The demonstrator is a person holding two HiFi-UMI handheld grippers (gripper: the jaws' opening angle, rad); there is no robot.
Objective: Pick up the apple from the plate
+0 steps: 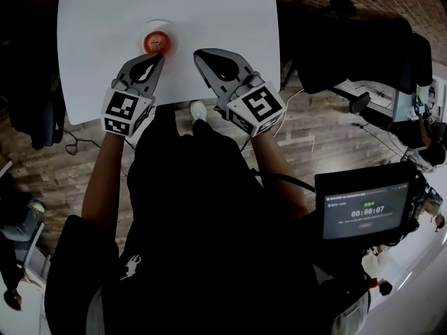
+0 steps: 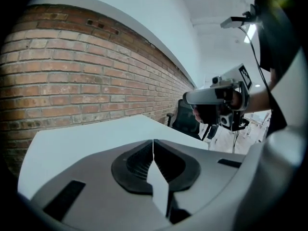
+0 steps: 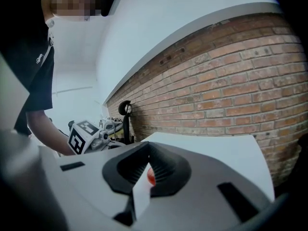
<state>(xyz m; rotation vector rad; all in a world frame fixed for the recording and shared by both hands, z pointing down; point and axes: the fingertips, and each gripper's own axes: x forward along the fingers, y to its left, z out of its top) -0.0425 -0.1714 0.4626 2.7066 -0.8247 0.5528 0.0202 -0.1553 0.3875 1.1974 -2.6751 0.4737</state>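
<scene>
A red apple (image 1: 156, 42) sits on a small white plate (image 1: 170, 30) near the front edge of the white table (image 1: 98, 19). My left gripper (image 1: 158, 57) hovers just in front of the apple with its jaws shut and empty. My right gripper (image 1: 198, 52) is to the right of the plate, also shut and empty. In the left gripper view the left gripper (image 2: 153, 141) faces bare tabletop, and the right gripper (image 2: 216, 96) shows off to the right. In the right gripper view a sliver of the apple (image 3: 151, 176) shows just below the closed tips of the right gripper (image 3: 148, 155).
A black office chair (image 1: 349, 40) stands right of the table, another dark chair (image 1: 35, 110) at the left. A screen with a timer (image 1: 363, 208) is at my right side. A brick wall (image 2: 72, 81) runs behind the table. Cables lie on the wood floor.
</scene>
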